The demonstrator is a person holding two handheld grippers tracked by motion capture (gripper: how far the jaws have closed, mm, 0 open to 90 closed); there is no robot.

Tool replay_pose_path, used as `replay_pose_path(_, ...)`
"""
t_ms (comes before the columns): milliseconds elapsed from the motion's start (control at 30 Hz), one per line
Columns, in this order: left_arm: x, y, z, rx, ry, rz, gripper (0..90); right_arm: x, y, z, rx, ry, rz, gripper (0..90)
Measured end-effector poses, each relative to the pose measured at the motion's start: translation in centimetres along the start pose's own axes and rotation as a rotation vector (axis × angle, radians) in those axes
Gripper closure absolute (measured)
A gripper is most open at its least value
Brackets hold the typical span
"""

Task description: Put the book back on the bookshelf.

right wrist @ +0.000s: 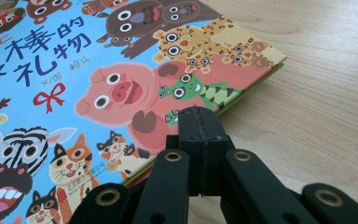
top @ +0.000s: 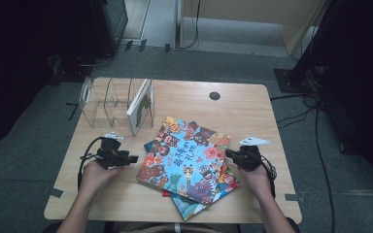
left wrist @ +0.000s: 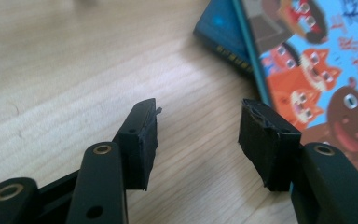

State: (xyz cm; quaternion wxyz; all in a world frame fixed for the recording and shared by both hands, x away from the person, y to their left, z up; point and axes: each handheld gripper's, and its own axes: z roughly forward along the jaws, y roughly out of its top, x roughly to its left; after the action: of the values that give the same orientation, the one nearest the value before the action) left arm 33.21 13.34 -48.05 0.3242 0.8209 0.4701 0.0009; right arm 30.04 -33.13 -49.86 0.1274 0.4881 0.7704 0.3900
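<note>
The top picture book (right wrist: pixel 98 88) carries large dark-blue Chinese characters on its sky-blue cover, readable in the right gripper view as 最棒的礼物, with a cut-off character above them, a red bow beneath and small print beside it too fine to read; cartoon animals crowd round the title, among them a pig, a zebra, cats and a leopard; the right gripper (right wrist: pixel 199 128) has its fingers pressed together with nothing between them, the tips just over the book's near edge, though whether they touch the cover cannot be told; in the high view that gripper (top: pixel 236 156) sits at the right edge of the book (top: pixel 187 160), which lies slanted on the worktop (top: pixel 252 111) atop a stack of other books (top: pixel 194 206) whose covers are mostly hidden; the left gripper (left wrist: pixel 198 135) has its fingers apart over bare wood, just left of the stack, the book's corner beyond its right finger; a dark-blue book (left wrist: pixel 223 35) pokes out beneath, its spine lettering blurred; farther off stands a clear divided rack (top: pixel 102 102) with one book (top: pixel 141 107) upright in its right-hand slot, the cover too small to read.
</note>
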Motion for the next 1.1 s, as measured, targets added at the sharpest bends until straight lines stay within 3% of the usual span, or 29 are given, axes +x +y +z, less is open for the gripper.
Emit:
replay_pose_path(133, -0.3, 0.4, -0.1, -0.018, -0.064, -0.009, 40.5, 0.0, 0.0, 0.0, -0.002, -0.003, -0.002, 90.0)
replay_pose_path(367, -1.2, 1.0, 0.8, 0.016, -0.079, 0.021, 40.6, 0.3, 0.2, 0.3, -0.007, -0.008, -0.008, 90.0)
replay_pose_path(800, -1.7, 1.5, 2.1, 0.066, -0.101, 0.037, 40.5, 1.4, 0.8, 1.4, -0.013, 0.004, -0.032, 90.0)
replay_pose_path(1100, -1.3, 1.7, 2.5, 0.07, -0.135, 0.002, 39.2, 2.2, 0.8, 1.8, -0.012, 0.008, -0.046, 90.0)
